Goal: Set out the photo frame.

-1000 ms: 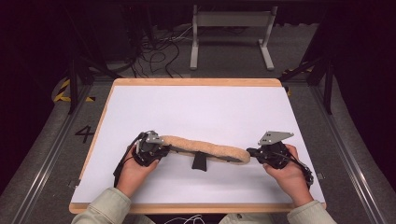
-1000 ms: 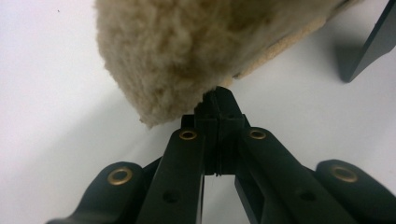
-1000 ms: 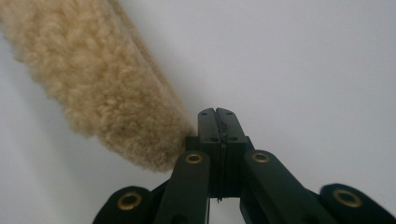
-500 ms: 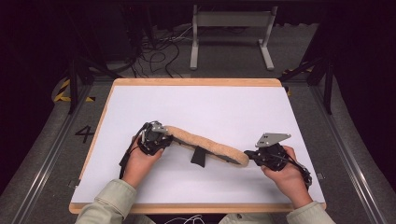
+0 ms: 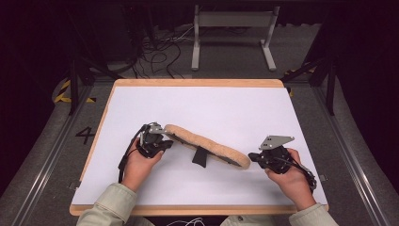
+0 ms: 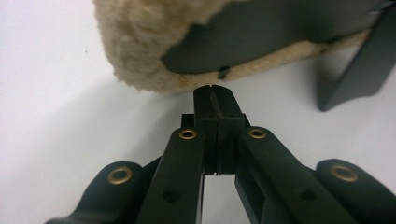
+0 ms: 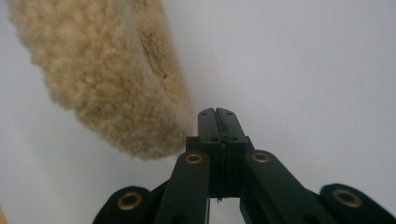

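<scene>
Fleece-covered pad (image 5: 207, 145) with a stiff dark backing lies diagonally mid-table between left gripper (image 5: 162, 137) and right gripper (image 5: 251, 157), both clenched empty; it is probably light and compressible, so grip the rigid backing edge.

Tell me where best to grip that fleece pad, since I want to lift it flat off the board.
Probably by the thin edge at each end of the fleece pad, coming in level along its length. It lies long, low and slanted on the white board, and the left gripper and right gripper, both closed, already sit at its ends.
</scene>
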`<action>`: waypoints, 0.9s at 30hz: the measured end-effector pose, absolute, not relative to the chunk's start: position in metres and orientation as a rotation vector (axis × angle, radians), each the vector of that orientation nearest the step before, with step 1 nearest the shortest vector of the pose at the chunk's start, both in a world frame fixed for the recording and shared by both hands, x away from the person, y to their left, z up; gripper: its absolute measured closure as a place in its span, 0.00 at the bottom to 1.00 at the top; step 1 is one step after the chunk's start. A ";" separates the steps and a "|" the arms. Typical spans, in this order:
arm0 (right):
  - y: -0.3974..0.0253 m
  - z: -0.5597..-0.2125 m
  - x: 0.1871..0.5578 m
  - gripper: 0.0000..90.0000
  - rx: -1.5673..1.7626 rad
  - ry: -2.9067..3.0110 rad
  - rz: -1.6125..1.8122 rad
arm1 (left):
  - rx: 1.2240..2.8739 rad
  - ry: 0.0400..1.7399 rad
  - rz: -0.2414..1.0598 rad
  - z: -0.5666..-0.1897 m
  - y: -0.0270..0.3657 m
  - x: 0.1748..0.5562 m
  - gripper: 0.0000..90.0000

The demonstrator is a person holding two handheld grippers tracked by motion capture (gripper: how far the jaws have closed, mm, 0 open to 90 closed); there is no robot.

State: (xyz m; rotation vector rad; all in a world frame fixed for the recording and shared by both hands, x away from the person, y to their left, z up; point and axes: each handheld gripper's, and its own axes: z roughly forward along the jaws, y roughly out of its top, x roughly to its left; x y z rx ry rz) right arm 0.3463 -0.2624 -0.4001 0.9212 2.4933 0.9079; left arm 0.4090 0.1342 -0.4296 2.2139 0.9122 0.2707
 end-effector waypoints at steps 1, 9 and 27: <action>-0.262 -0.401 0.345 1.00 0.927 2.498 0.905 | 2.214 0.912 0.271 -0.430 0.134 0.409 1.00; -0.258 -0.404 0.336 1.00 0.928 2.535 0.931 | 2.184 0.908 0.239 -0.428 0.145 0.385 1.00; -0.223 -0.406 0.309 1.00 0.797 2.665 0.988 | 2.199 0.765 0.115 -0.423 0.114 0.359 1.00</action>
